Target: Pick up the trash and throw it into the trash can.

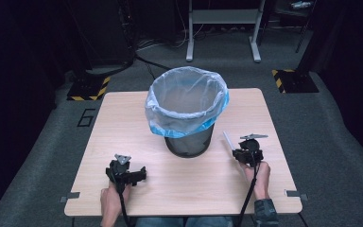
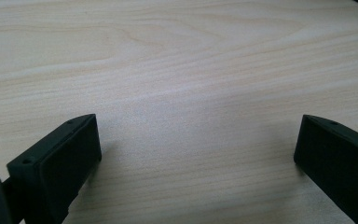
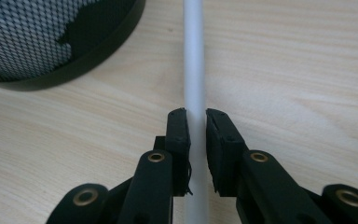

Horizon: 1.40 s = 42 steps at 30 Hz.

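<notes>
a light wooden table (image 1: pixel 123 123) carries a black mesh bin (image 1: pixel 189 142) lined with a clear plastic bag (image 1: pixel 186 101) whose blue hem folds down over the rim. the bin stands near the middle of the table, a little toward the far edge. bare wood lies open on both sides of it and along the whole near strip.

the left gripper (image 1: pixel 133 177) sits over the near left part of the table, well apart from the bin. in the left gripper view its jaws stand wide, with nothing but plain wood between them. the left hand (image 1: pixel 109 203) comes in from the near edge.

the right gripper (image 1: pixel 238 152) is over the right side of the table, near the bin's base. its jaws are closed narrow around a thin white rod (image 3: pixel 194 60). in the right gripper view the rod runs straight ahead from between the jaws and passes just beside the bin's black bottom rim without touching it. in the high view the rod (image 1: pixel 228 140) points toward the far left, between the gripper and the bin. the right hand (image 1: pixel 260 177) holds the gripper from the near side.

the grey floor (image 1: pixel 335 142) around the table has yellow and black striped plates (image 1: pixel 89 88) off the far corners. a number 6 (image 1: pixel 87 117) is marked on the floor beside the table's left edge. no brand or label can be read on the bin or the grippers.
</notes>
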Each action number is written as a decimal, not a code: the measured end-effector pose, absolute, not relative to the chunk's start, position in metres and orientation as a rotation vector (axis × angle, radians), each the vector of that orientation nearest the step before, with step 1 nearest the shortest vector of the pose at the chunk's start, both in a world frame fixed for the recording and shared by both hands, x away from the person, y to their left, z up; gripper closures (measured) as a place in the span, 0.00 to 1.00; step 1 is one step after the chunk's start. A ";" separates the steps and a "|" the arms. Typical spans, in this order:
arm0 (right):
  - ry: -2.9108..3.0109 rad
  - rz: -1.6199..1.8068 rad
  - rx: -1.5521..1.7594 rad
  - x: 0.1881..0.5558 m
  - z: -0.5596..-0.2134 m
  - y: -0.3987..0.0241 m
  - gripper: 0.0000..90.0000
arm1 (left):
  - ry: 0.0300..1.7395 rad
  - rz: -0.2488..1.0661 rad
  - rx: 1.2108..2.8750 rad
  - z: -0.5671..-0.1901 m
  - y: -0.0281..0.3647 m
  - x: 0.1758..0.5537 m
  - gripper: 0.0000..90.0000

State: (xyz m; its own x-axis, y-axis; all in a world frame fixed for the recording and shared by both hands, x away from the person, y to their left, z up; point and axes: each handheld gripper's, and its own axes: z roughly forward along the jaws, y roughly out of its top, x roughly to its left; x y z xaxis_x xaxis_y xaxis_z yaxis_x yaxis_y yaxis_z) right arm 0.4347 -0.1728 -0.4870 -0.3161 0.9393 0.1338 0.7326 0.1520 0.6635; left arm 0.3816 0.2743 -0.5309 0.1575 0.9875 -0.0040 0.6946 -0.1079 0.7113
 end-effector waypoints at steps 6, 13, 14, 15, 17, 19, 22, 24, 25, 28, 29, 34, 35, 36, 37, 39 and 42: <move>2.071 1.016 1.587 0.426 -0.470 -0.181 0.88 | 1.590 0.664 1.873 -0.531 0.274 0.382 0.00; 2.050 1.117 1.571 0.419 -0.455 -0.189 0.88 | 1.587 0.663 1.876 -0.531 0.275 0.382 0.00; 2.047 1.122 1.573 0.419 -0.453 -0.190 0.88 | 1.586 0.663 1.877 -0.531 0.275 0.382 0.00; 2.042 1.120 1.569 0.418 -0.451 -0.191 0.88 | 1.585 0.663 1.877 -0.531 0.274 0.382 0.00; 2.034 1.120 1.558 0.416 -0.446 -0.193 0.88 | 1.583 0.663 1.878 -0.531 0.274 0.382 0.00; 2.025 1.129 1.548 0.414 -0.443 -0.195 0.88 | 1.583 0.664 1.879 -0.531 0.274 0.382 0.00; 2.021 1.122 1.535 0.413 -0.438 -0.196 0.88 | 1.582 0.664 1.880 -0.531 0.274 0.382 0.00; 2.010 1.123 1.525 0.412 -0.434 -0.197 0.88 | 1.581 0.662 1.877 -0.531 0.274 0.382 0.00; 2.006 1.125 1.517 0.412 -0.431 -0.198 0.88 | 1.580 0.662 1.878 -0.531 0.274 0.382 0.00; 1.994 1.135 1.507 0.410 -0.424 -0.200 0.88 | 1.579 0.661 1.878 -0.531 0.274 0.382 0.00; 1.989 1.140 1.499 0.410 -0.421 -0.200 0.88 | 1.579 0.661 1.877 -0.531 0.274 0.382 0.00; 1.978 1.142 1.475 0.408 -0.410 -0.200 0.88 | 1.578 0.660 1.878 -0.531 0.274 0.382 0.00; 1.977 1.142 1.469 0.409 -0.408 -0.200 0.88 | 1.578 0.661 1.878 -0.531 0.274 0.382 0.00; 1.976 1.142 1.464 0.409 -0.407 -0.199 0.88 | 1.578 0.661 1.878 -0.531 0.274 0.382 0.00; 1.975 1.143 1.461 0.409 -0.406 -0.199 0.88 | 1.578 0.661 1.877 -0.531 0.274 0.382 0.00; 1.974 1.144 1.461 0.409 -0.404 -0.200 0.88 | 1.581 0.658 1.872 -0.531 0.274 0.382 0.00; 1.969 1.144 1.453 0.410 -0.401 -0.199 0.88 | 1.581 0.658 1.872 -0.531 0.273 0.382 0.00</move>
State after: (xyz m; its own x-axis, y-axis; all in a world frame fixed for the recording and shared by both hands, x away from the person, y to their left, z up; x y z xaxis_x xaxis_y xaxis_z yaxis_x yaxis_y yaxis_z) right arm 0.4103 -0.1989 -0.4008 -0.3537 0.9272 0.1231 0.5659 0.1074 0.8174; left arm 0.3817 0.2735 -0.5311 0.1695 0.9855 -0.0052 0.6906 -0.1150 0.7140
